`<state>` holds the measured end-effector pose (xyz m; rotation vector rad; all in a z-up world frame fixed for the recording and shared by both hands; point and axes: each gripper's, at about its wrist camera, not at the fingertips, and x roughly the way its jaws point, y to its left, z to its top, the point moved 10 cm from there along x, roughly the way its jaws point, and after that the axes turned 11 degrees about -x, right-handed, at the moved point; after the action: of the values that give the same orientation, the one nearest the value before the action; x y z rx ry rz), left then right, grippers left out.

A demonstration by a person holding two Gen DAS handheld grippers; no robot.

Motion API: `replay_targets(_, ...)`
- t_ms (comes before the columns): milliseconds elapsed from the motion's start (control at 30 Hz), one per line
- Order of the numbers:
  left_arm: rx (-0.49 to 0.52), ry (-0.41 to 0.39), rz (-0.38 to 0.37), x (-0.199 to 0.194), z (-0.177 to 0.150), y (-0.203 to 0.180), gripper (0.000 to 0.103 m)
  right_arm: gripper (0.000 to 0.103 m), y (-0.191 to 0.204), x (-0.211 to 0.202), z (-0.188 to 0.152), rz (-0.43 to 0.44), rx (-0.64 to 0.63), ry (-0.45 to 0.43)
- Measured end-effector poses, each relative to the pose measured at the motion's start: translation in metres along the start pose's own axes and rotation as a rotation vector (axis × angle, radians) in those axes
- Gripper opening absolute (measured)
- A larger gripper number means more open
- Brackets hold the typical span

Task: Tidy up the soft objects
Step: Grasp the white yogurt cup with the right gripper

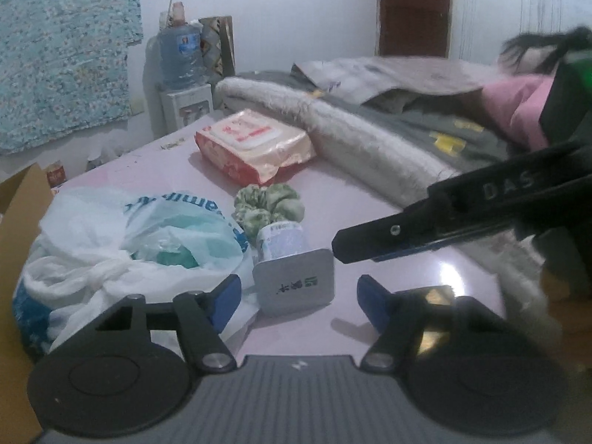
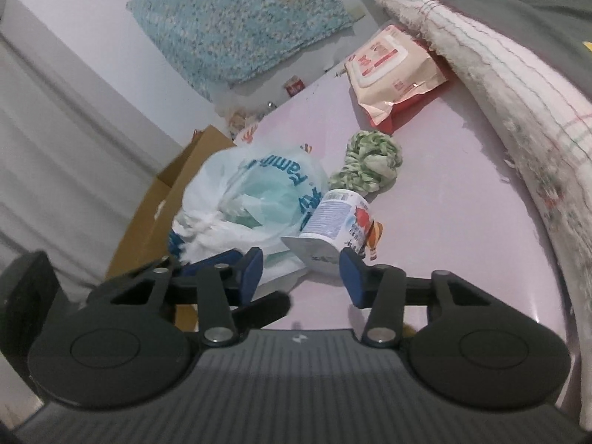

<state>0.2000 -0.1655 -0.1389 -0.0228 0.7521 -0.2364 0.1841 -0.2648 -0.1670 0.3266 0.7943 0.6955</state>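
Note:
On the pink table a green scrunchie lies beside a white plastic bag with blue lettering. A small white cup lies on its side in front of the scrunchie, its foil lid facing me. My left gripper is open, the lid between its blue pads with a gap on each side. My right gripper is open around the same cup; its right pad is close against the cup, the left pad apart. One of its fingers reaches in from the right.
A red and cream wipes pack lies further back. A rolled white towel and grey and pink clothes border the table's right side. A cardboard box stands left of the bag. A water dispenser stands by the wall.

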Motion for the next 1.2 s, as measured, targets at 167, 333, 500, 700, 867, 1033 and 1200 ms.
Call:
replay_targets(167, 0.016, 0.053, 0.028, 0.028, -0.005, 0.005, 0.063, 0.036, -0.003, 0.014, 0.003, -0.013, -0.049, 0.024)
replay_targets(333, 0.003, 0.077, 0.04, 0.043, -0.006, 0.01, 0.06, 0.031, -0.012, 0.023, 0.003, -0.011, -0.041, 0.035)
replay_targets(500, 0.0, 0.085, 0.03, 0.051, -0.007, 0.009, 0.053, 0.028, -0.015, 0.034, 0.001, 0.011, -0.032, 0.044)
replay_targets(700, -0.031, 0.1, 0.02, 0.045, -0.006, 0.007, 0.043, 0.026, -0.012, 0.031, -0.002, -0.003, 0.005, 0.067)
replay_targets(867, -0.046, 0.114, -0.006, 0.023, -0.007, 0.005, 0.042, 0.026, -0.006, 0.021, -0.008, 0.035, 0.087, 0.092)
replay_targets(1033, -0.14, 0.2, -0.048, -0.001, -0.014, 0.012, 0.042, 0.028, 0.004, 0.012, -0.019, 0.13, 0.217, 0.134)
replay_targets(1200, -0.219, 0.221, -0.087, -0.025, -0.016, 0.022, 0.042, 0.03, 0.019, 0.01, -0.031, 0.197, 0.287, 0.173)
